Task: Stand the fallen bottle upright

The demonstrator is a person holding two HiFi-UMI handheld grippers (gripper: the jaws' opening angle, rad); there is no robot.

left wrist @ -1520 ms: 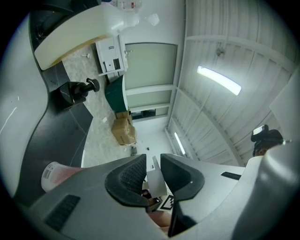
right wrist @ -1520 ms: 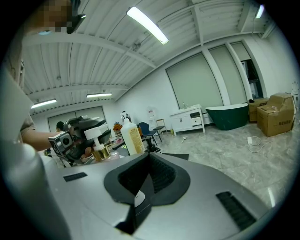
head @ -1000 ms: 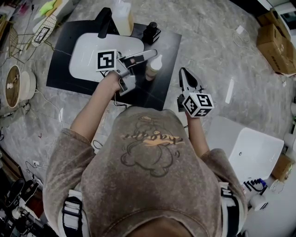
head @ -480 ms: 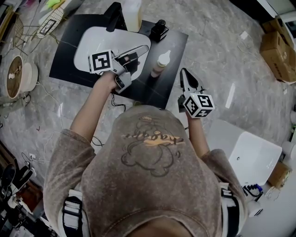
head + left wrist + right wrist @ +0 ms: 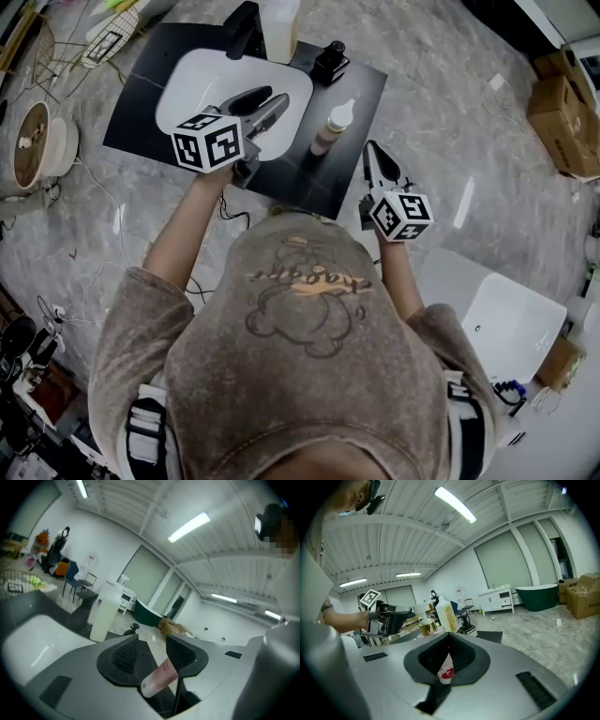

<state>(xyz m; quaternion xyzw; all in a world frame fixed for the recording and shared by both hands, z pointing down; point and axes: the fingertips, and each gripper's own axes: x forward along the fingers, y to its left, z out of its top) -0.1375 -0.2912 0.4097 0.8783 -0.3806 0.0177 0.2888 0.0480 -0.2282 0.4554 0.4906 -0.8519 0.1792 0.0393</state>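
Hand-held grippers: two, the left hand-held gripper (image 5: 270,101) and the right hand-held gripper (image 5: 374,150), with one marker cube on each.
Table (image 5: 309,176): one, black.
Containers on it: three. One small white-capped bottle (image 5: 335,127), one tall pale jug (image 5: 281,26), one squat black bottle (image 5: 330,62).
Black tap (image 5: 242,28): one.
White basins: two. One basin in the table (image 5: 187,84), one basin at lower right (image 5: 516,314).
Cardboard boxes: a cluster at upper right (image 5: 562,111), number unclear, plus one box at lower right (image 5: 561,362).

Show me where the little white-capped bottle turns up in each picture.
Head view: the bottle stands upright on the black mat, upper centre.
Left gripper view: low centre, slanted across the frame.
Right gripper view: left of centre, its base hidden.
Shared landmark: the tall pale jug, visible in every view.
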